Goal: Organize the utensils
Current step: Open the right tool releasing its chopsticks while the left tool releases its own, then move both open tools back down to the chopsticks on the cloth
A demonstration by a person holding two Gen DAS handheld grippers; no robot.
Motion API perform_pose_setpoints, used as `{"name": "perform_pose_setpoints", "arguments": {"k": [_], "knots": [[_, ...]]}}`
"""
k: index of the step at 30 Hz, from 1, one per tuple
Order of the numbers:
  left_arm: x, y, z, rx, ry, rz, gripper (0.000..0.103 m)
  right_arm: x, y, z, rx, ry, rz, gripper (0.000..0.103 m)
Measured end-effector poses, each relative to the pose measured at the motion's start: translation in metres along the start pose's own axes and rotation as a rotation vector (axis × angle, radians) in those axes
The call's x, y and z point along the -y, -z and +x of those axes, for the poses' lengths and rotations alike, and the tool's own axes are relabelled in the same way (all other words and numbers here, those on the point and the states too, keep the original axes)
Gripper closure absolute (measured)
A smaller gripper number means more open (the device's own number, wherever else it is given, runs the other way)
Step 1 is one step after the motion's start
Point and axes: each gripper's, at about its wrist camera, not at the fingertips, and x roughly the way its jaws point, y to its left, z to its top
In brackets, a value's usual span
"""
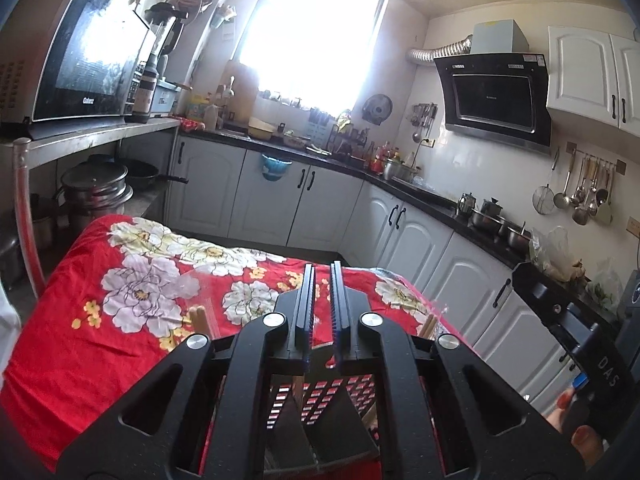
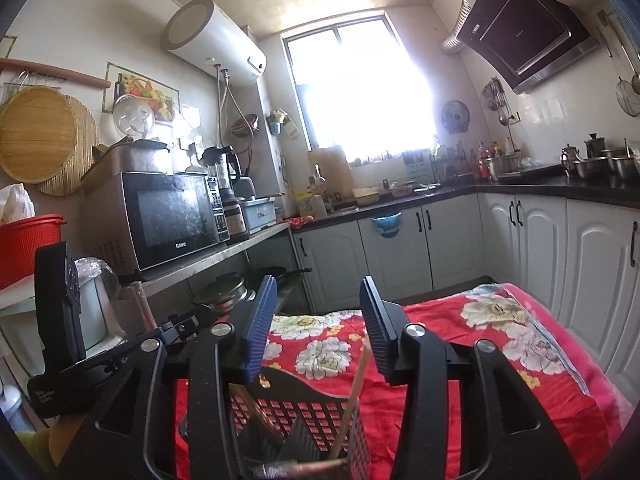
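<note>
Black slotted utensil basket (image 2: 304, 420) directly under both grippers, on red floral cloth (image 1: 120, 280); wooden chopsticks (image 2: 352, 396) standing tilted inside. Left gripper (image 1: 322, 292) nearly closed, narrow gap, nothing gripped; right gripper (image 2: 318, 320) spread apart, released, empty. Beyond: white cabinets (image 1: 320, 200), microwave (image 2: 176, 220), bright window (image 1: 316, 28).

A perforated matt black plastic utensil basket (image 2: 312, 412) holds smooth wooden chopsticks (image 2: 352, 400) on a red floral cloth (image 1: 120, 280).
</note>
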Motion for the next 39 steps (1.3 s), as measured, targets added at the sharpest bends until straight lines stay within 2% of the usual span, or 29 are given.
{"name": "perform_pose_setpoints", "arguments": {"k": [1, 5, 7, 11, 13, 17, 21, 22, 39], "knots": [[-0.001, 0.001, -0.001, -0.005, 0.000, -0.004, 0.089, 0.001, 0.000, -0.002, -0.005, 0.005, 0.003, 0.057], [-0.004, 0.005, -0.007, -0.021, 0.004, -0.014, 0.082, 0.001, 0.002, -0.010, -0.013, 0.027, -0.009, 0.052], [-0.005, 0.006, -0.010, -0.030, 0.002, -0.020, 0.071, 0.000, 0.002, -0.013, -0.014, 0.038, -0.016, 0.050], [-0.008, 0.008, -0.017, -0.041, 0.004, -0.033, 0.062, 0.000, 0.003, -0.019, -0.026, 0.043, -0.014, 0.046], [-0.009, 0.009, -0.022, -0.045, 0.012, -0.040, 0.051, -0.001, 0.005, -0.022, -0.033, 0.043, -0.016, 0.043], [-0.012, 0.011, -0.031, -0.059, 0.016, -0.052, 0.038, -0.003, 0.008, -0.029, -0.038, 0.048, -0.023, 0.039], [-0.015, 0.015, -0.042, -0.086, 0.031, -0.075, 0.015, -0.004, 0.012, -0.036, -0.051, 0.052, -0.018, 0.036], [-0.016, 0.017, -0.045, -0.091, 0.033, -0.080, 0.012, -0.005, 0.013, -0.038, -0.055, 0.054, -0.017, 0.035], [-0.034, 0.044, -0.081, -0.157, 0.002, -0.136, 0.011, -0.003, 0.040, -0.067, -0.127, 0.074, 0.001, 0.031]]}}
